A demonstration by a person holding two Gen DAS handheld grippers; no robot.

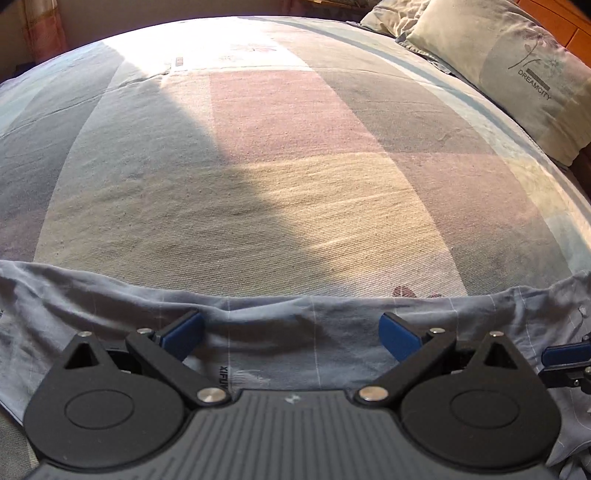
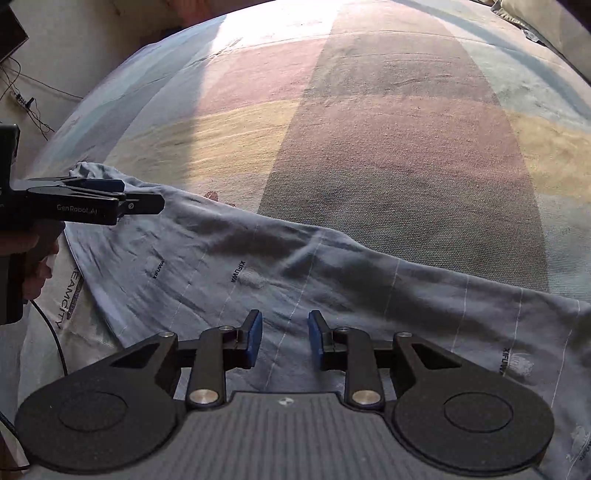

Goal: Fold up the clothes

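A grey-blue garment [image 1: 277, 350] with thin white stripes and small printed logos lies spread along the near edge of the bed. In the left wrist view my left gripper [image 1: 291, 334] hovers over the garment's far hem. Its jaws stand wide open with only flat cloth below them. In the right wrist view my right gripper [image 2: 285, 338] is above the garment [image 2: 332, 280], its blue pads a narrow gap apart and nothing pinched. The left gripper [image 2: 140, 195] shows side-on at the garment's left corner, held by a hand [image 2: 29, 258].
The bedspread [image 1: 295, 166] has pink, yellow and grey patches and stretches far ahead, partly sunlit. Two pillows [image 1: 498, 66] lie at the back right by a wooden headboard [image 1: 554, 14]. A printed pillowcase [image 2: 70, 306] sits under the garment's left end. Cables [image 2: 22, 99] trail along the floor.
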